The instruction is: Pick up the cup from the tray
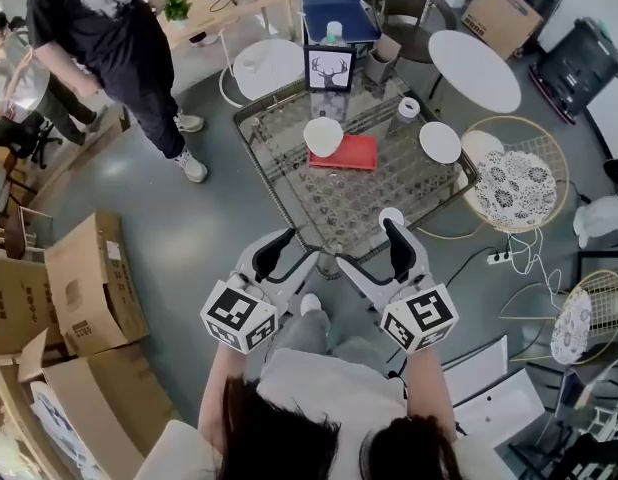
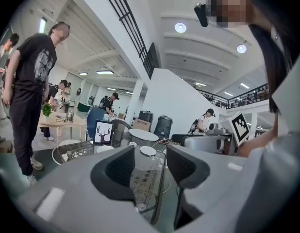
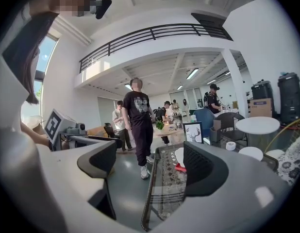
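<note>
Standing glass table (image 1: 339, 208): patterned top with a dark rim, in the middle of the head view, with both grippers at its near edge.
Person in black (image 1: 109, 38): upright on the grey floor to the left of the table, well apart from it.
Cardboard boxes (image 1: 89, 288): stacked on the floor at the lower left, open flaps up.
Round white table (image 1: 474, 68): beyond the glass table's far right corner.
Left gripper (image 1: 294, 253): tips at the table's near edge, pointing along the top. In the left gripper view (image 2: 147, 166) its jaws stand apart, with only the table top showing in the gap and no thing between the pads.
Right gripper (image 1: 374, 258): just beside the left one, also at the near edge. In the right gripper view (image 3: 150, 166) its jaws stand wide apart and empty, with the table's rim running between them.
Framed deer picture (image 1: 329, 68): upright at the table's far edge.
Red tray (image 1: 351, 154): flat on the glass, past the middle, well apart from both grippers.
White plate (image 1: 440, 141): on the table, to the right of the tray.
White cup (image 1: 323, 136): at the red tray's left end, apparently resting on it, untouched by either gripper.
</note>
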A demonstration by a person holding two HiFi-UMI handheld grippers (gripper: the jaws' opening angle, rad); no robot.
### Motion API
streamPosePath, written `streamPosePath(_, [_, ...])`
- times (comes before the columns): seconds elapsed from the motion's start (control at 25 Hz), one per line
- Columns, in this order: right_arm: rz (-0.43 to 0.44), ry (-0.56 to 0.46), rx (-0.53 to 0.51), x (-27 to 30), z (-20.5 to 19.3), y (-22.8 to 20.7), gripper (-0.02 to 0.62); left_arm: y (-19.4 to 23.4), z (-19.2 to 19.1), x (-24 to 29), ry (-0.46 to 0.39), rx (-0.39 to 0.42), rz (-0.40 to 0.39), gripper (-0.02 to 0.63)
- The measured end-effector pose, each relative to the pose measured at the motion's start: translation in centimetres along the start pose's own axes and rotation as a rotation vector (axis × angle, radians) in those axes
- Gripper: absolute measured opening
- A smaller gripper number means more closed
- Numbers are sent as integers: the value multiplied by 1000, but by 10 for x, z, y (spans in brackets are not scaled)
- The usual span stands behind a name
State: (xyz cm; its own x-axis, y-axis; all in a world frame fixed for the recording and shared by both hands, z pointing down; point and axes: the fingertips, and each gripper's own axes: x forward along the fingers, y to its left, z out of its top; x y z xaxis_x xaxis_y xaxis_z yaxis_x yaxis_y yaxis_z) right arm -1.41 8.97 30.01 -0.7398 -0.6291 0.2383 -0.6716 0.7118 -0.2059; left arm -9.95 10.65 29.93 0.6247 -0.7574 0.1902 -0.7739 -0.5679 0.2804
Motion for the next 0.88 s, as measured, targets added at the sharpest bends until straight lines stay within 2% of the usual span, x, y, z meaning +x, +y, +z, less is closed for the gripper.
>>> streamPosePath(0.2, [-22, 17, 10, 27, -2, -14, 443, 26, 4, 13, 17, -4, -13, 186])
streamPosePath(0.48, [-53, 24, 31, 58, 0, -49, 477, 54, 6, 35, 42, -28, -2, 186])
streamPosePath(0.68, [-16, 44, -1, 85, 2, -72, 532, 74, 11, 59, 50, -50, 22, 186])
streamPosePath(0.88, [21, 72, -31, 116, -2, -99, 552, 94, 8, 89, 58, -74, 73, 186])
